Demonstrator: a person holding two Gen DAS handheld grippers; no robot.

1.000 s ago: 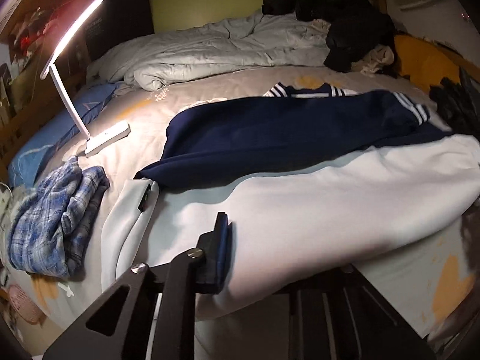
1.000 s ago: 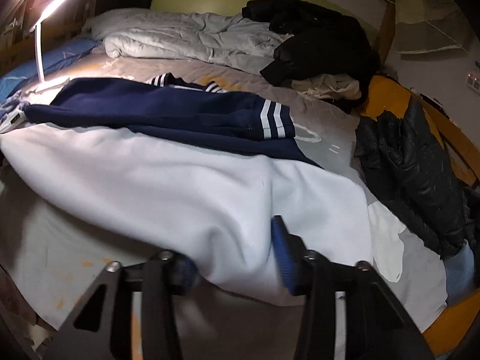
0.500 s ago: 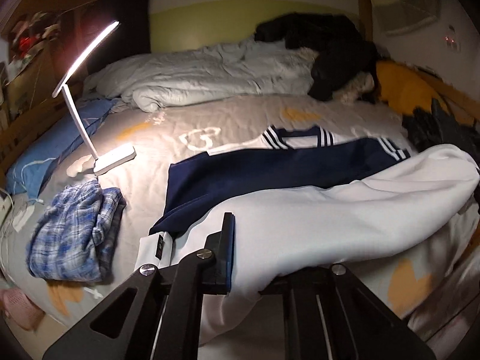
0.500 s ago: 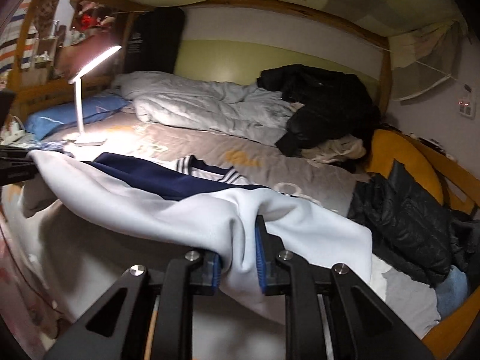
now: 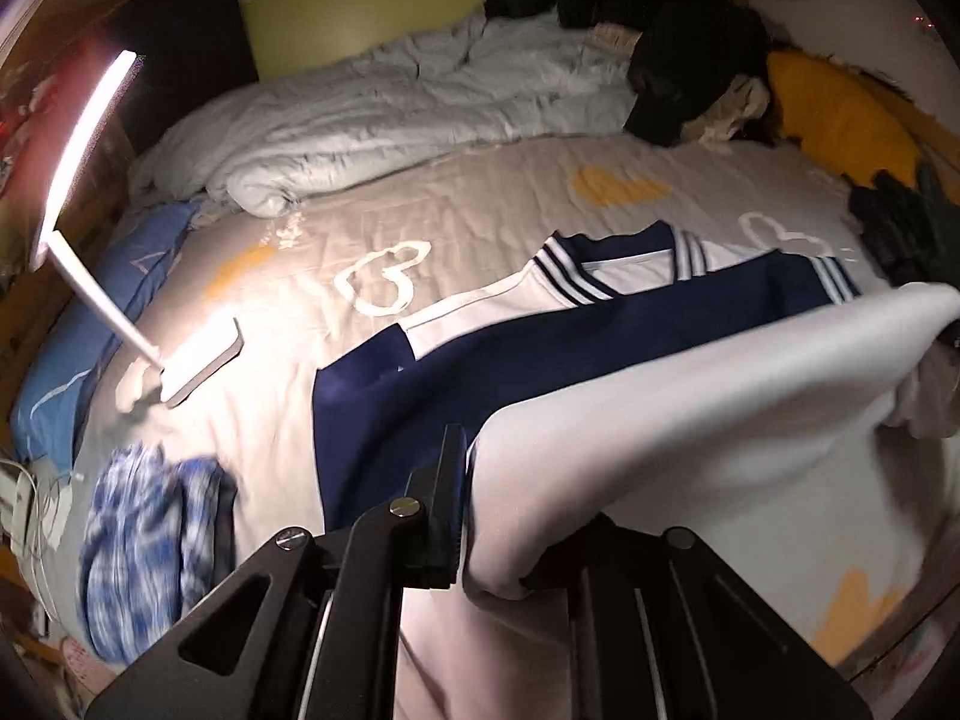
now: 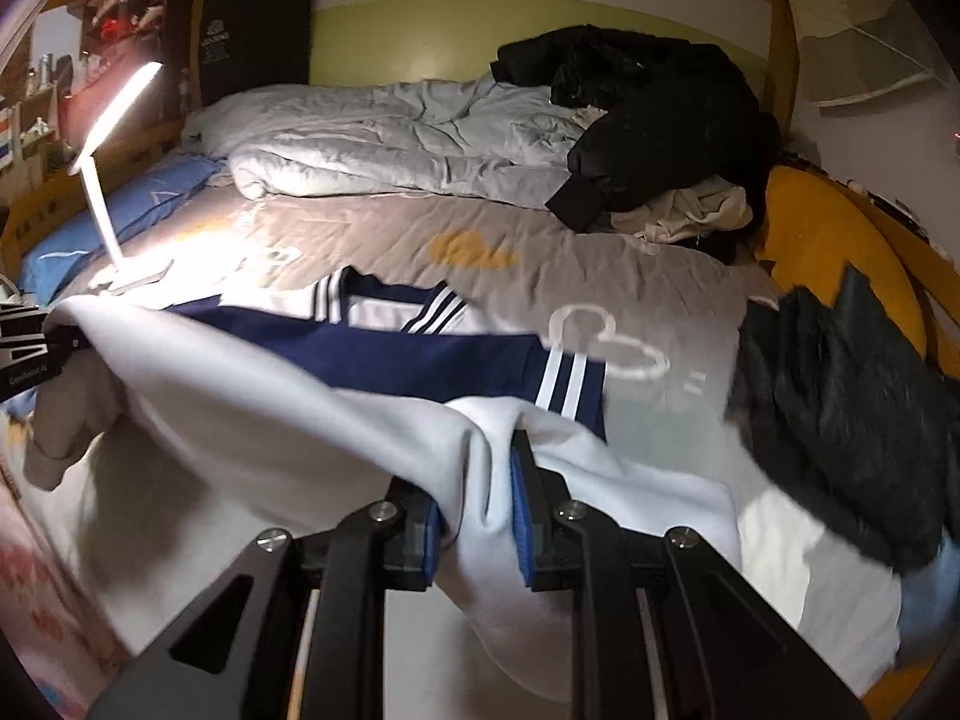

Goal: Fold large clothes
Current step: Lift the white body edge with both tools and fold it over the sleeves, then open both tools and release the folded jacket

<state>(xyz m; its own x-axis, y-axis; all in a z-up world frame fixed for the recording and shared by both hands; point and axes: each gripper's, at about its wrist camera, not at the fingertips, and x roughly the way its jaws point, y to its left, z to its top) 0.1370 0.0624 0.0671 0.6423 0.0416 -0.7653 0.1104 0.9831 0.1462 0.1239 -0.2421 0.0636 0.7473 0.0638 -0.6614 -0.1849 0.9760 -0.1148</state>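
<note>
Now I hold my left tongs point(image 5: 504, 510) low over the near edge of the bed point(image 5: 492, 222), pointing across it. They are pinched on one end of the big white and navy top point(image 5: 690, 396); one finger is hidden under the cloth. My right tongs point(image 6: 477, 516) sit low too, aimed the same way, and they squeeze a bunch of the white cloth point(image 6: 288, 420) between their blue pads point(image 6: 521, 516). The white part hangs lifted between my two tongs like a sagging bridge. The navy part with the white stripes point(image 6: 561, 387) lies flat on the grey bed sheet behind it. A lit lamp point(image 5: 90, 180) stands on the bed to the left. A blue checked shirt point(image 5: 144, 546) lies near it. A black coat point(image 6: 654, 114) rests on the crumpled blanket point(image 6: 390, 138) at the far end.
</note>
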